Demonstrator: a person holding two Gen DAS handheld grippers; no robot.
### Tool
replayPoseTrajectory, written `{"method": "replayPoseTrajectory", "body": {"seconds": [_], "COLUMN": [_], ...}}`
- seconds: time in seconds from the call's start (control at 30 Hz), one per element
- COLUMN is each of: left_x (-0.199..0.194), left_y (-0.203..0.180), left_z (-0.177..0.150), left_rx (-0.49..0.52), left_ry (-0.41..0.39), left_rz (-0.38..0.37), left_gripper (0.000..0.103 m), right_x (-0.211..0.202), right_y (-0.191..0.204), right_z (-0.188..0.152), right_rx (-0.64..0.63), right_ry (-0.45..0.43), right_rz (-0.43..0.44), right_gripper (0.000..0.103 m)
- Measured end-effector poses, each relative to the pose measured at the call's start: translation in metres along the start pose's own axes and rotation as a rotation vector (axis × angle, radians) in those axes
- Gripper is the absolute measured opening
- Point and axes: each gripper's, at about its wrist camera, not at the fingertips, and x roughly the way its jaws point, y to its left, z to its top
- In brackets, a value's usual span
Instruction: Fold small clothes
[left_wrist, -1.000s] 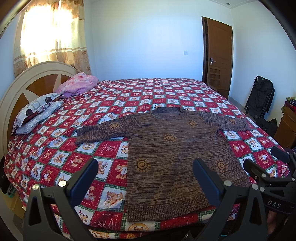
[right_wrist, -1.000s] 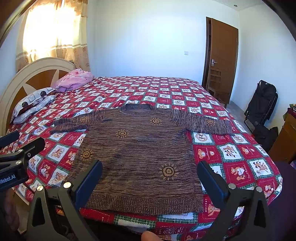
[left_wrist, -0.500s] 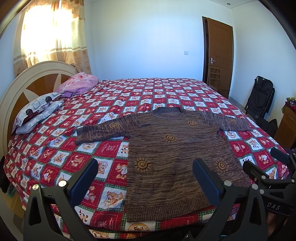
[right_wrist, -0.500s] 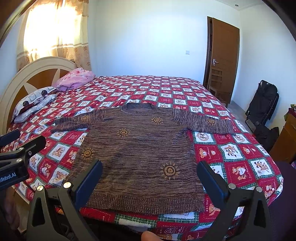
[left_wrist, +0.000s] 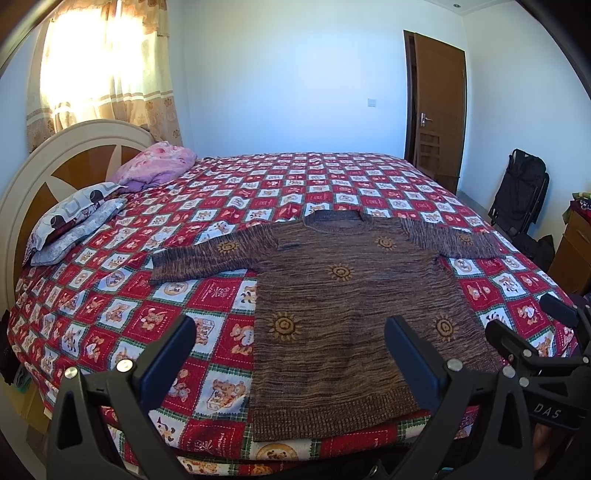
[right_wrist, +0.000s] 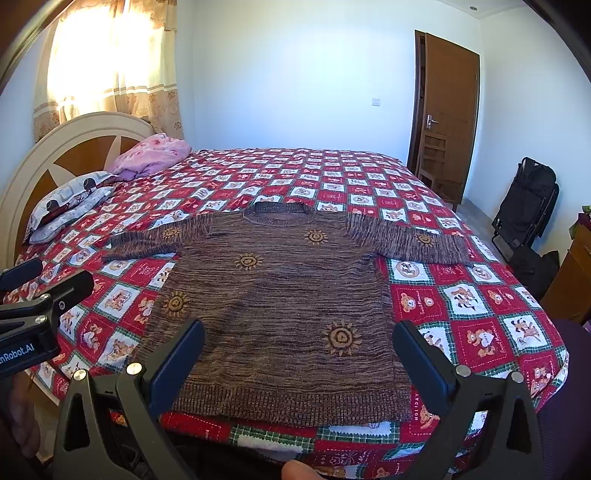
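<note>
While you stand at the near edge of the bed, its red, white and green patchwork quilt fills most of both views, and the brown sweater lies spread flat on it close to that edge. Your sweater's long axis runs from the ribbed hem, nearest you, to the collar, which points away toward the far side of the bed. Both sleeves stretch straight out sideways, one toward the headboard, the other toward the door. You can see a mottled brown knit with orange sun motifs scattered over the body and sleeves. Beside the headboard sit patterned pillows and a pink bundle. Your left gripper hovers above the hem with its jaws wide apart and nothing between them; your right gripper is likewise spread wide and empty over the hem. Each gripper's fingers cover part of the hem, and the fisheye edge cuts off the quilt's corners
</note>
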Motion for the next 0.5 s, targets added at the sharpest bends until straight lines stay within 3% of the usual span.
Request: {"method": "replayPoseTrajectory", "body": {"seconds": [0.3,0.5], "left_x": [0.017,0.043], "left_y": [0.015,0.017], "left_z": [-0.022,-0.013], "left_rx": [0.001,-0.002], "left_ry": [0.031,0.066], "left_rz": [-0.028,-0.039], "left_gripper": [0.103,0.103], "right_x": [0.023,0.064], "right_y": [-0.005,-0.039], "right_z": [-0.006,-0.011], "right_rx": [0.000,0.081], "right_ry": [0.041,0.094], "right_rz": [0.058,0.106], "right_gripper": [0.102,0.102]}}
